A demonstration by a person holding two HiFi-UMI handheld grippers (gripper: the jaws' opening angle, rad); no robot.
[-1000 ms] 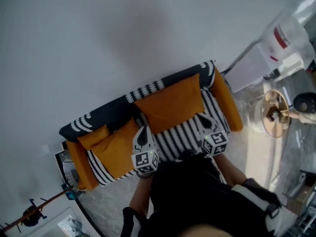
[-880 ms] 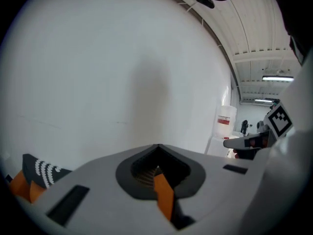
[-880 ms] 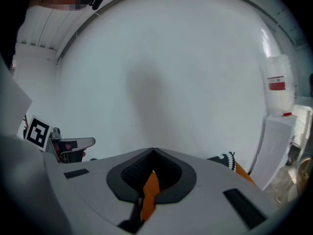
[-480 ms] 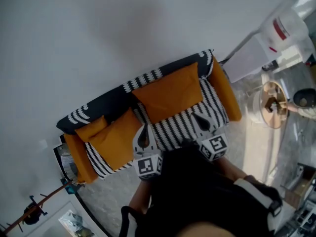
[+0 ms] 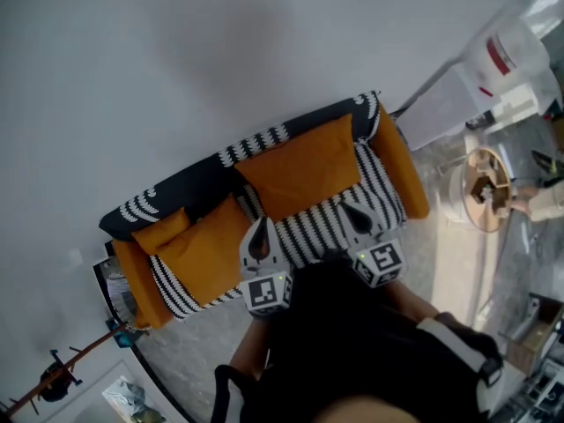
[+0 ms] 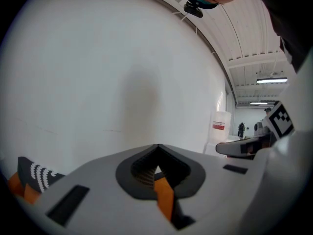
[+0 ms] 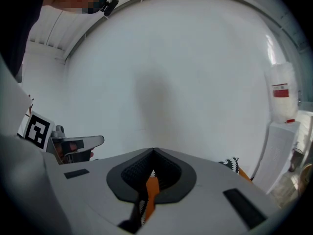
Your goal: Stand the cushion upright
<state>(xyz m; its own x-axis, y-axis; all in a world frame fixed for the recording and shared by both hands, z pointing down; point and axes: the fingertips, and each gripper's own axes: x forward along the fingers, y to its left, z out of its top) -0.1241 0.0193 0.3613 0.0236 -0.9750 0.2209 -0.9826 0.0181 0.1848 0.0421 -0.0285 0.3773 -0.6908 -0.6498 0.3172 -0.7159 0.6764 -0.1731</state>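
My left gripper (image 5: 261, 227) and right gripper (image 5: 350, 210) were both closed, empty, over near edge of sofa (image 5: 315, 229). Big orange cushion (image 5: 304, 179) leaned on sofa back, right half; second cushion (image 5: 207, 254) left.

Black top (image 5: 352, 351), grey marker-cubed tools (image 5: 260, 227) (image 5: 345, 208)

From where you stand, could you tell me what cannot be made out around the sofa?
- Head view: the front edge of the sofa, hidden by the person's dark torso.
- Left gripper view: nearly all the sofa, hidden by the body of the left gripper.
- Right gripper view: the same, behind the right gripper.
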